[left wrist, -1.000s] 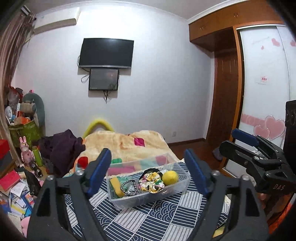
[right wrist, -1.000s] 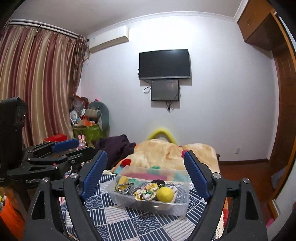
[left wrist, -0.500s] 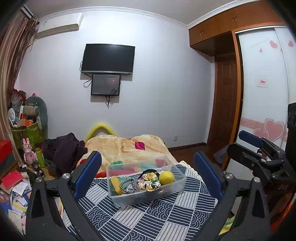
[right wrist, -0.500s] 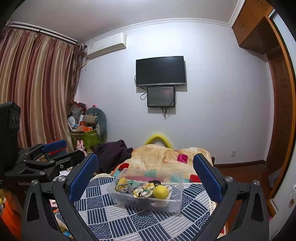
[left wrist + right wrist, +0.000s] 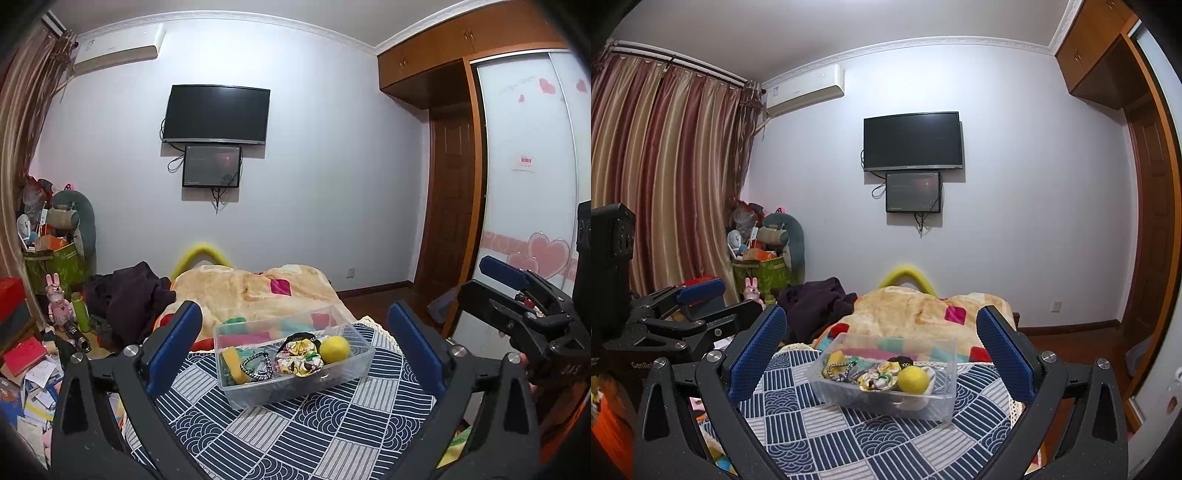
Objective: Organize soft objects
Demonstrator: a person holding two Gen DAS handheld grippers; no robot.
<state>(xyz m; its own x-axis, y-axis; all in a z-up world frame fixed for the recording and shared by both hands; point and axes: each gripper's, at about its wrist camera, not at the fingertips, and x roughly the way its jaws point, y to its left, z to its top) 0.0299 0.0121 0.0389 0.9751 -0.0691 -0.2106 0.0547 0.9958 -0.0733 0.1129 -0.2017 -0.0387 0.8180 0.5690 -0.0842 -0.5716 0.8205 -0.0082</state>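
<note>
Sitting on the patterned cloth [image 5: 332, 435]: clear bin [image 5: 343, 373] holding scrunchie [image 5: 299, 358], yellow ball [image 5: 334, 348], beaded band [image 5: 255, 365] (apparently sorted). Left gripper [image 5: 295, 343] and right gripper [image 5: 882, 347] are hovering wide open, empty; little seemingly remaining.

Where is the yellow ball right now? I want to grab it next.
The yellow ball sits at the right end of the clear bin on the patterned bedspread, beside the floral scrunchie.

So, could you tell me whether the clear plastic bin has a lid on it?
No lid: the clear bin is open-topped, its rim uncovered above the yellow ball.
</note>
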